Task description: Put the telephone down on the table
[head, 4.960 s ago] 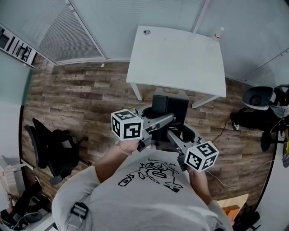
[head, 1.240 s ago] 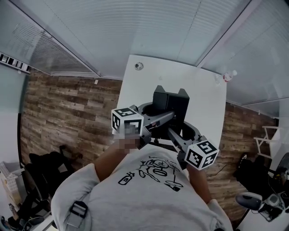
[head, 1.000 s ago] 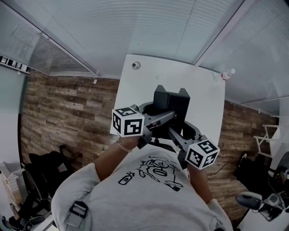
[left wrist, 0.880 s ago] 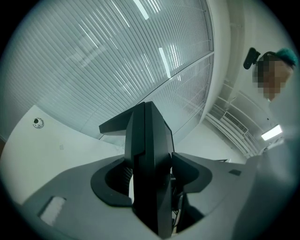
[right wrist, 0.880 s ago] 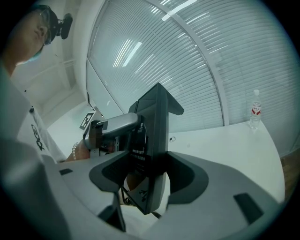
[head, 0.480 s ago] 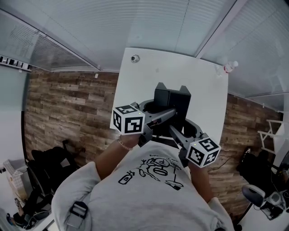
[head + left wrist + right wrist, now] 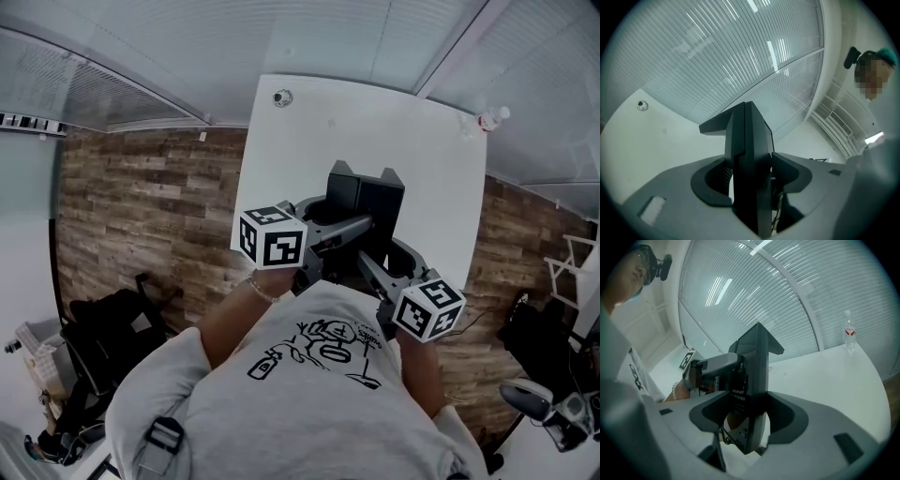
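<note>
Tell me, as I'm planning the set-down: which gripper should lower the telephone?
Neither alone: left gripper and right gripper each clamp the telephone over the table, so probably lower together.

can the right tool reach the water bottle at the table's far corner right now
Probably not: the right tool is clamped on the telephone, as is the left tool. Nothing else on the table stands before the water bottle.

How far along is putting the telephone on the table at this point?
Done: the telephone is over the white table. In hand: the left gripper and right gripper are both shut on it, and it appears clear of the tabletop. Left: lower it onto the table, then open both grippers.
</note>
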